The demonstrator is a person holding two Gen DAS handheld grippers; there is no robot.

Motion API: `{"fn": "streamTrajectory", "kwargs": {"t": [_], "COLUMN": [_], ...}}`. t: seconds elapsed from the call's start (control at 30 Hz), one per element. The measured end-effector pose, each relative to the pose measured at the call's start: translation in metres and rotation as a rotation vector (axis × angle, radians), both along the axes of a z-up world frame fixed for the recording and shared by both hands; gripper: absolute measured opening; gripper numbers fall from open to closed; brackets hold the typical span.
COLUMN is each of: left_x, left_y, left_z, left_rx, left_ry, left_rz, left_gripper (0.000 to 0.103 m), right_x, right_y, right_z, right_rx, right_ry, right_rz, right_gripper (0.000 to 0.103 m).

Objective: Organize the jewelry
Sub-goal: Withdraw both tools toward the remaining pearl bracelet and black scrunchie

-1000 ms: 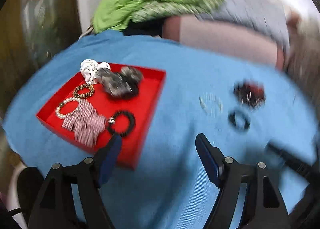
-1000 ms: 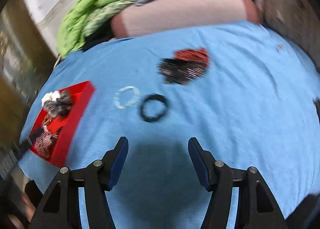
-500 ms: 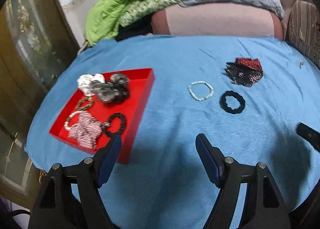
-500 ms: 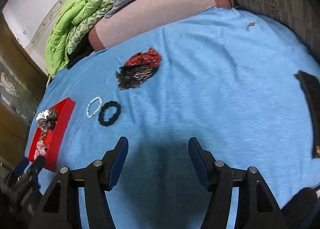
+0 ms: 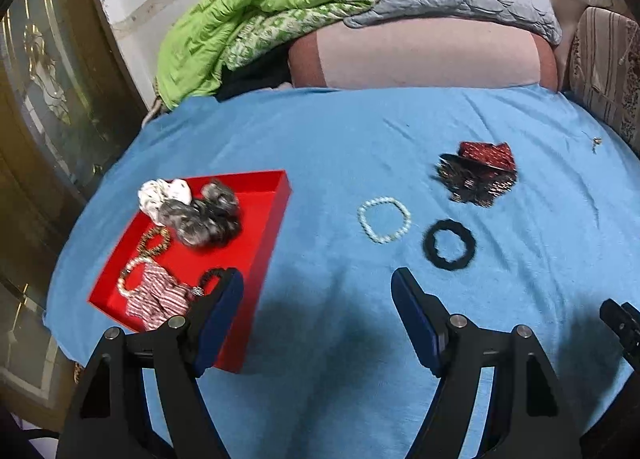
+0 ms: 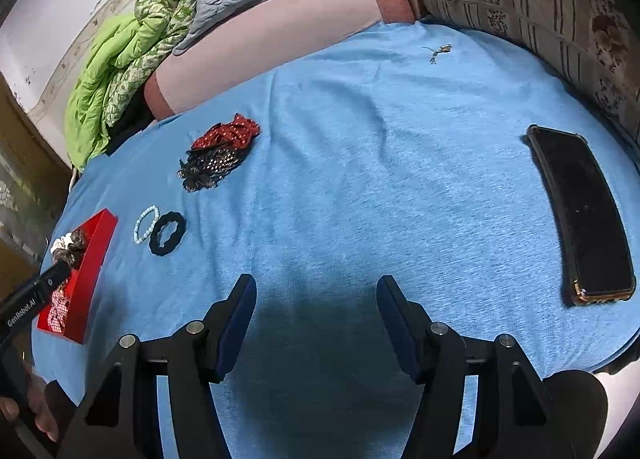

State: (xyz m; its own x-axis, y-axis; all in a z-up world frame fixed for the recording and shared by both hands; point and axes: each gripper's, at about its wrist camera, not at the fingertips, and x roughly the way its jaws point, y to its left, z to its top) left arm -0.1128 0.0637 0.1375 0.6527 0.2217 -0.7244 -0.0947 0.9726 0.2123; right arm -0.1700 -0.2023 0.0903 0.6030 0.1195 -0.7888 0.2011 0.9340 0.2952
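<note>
Above the blue cloth-covered worktop [image 5: 320, 139], the left claw [image 5: 318, 301] and the right claw [image 6: 316, 309] both hover wide and hold nothing. Ahead of the left claw lie a pale beaded bracelet [image 5: 384, 219] and, just beside it, a black fabric scrunchie [image 5: 449, 244]. Left of them a shallow red tray [image 5: 260, 235] holds scrunchies and bracelets. A black phone [image 6: 580, 215] lies far right.

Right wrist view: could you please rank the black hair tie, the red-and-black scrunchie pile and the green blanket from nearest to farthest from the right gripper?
From the right gripper:
1. Black hair tie, left, beside the pearl bracelet.
2. Red-and-black scrunchie pile, farther up-left.
3. Green blanket, beyond the blue cloth.
</note>
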Motion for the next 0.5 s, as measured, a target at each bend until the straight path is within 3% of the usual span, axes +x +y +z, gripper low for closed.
{"fn": "streamTrajectory", "kwargs": {"t": [0.5], "left_x": [0.032], "left_y": [0.065], "left_z": [-0.002], "left_rx": [-0.041], "left_ry": [0.009], "left_rz": [-0.032], "left_gripper": [0.075], "right_x": [0.022], "right_y": [0.051], "right_z": [0.004], "right_rx": [-0.098], "right_ry": [0.024], "right_rz": [0.091], "right_gripper": [0.068]}}
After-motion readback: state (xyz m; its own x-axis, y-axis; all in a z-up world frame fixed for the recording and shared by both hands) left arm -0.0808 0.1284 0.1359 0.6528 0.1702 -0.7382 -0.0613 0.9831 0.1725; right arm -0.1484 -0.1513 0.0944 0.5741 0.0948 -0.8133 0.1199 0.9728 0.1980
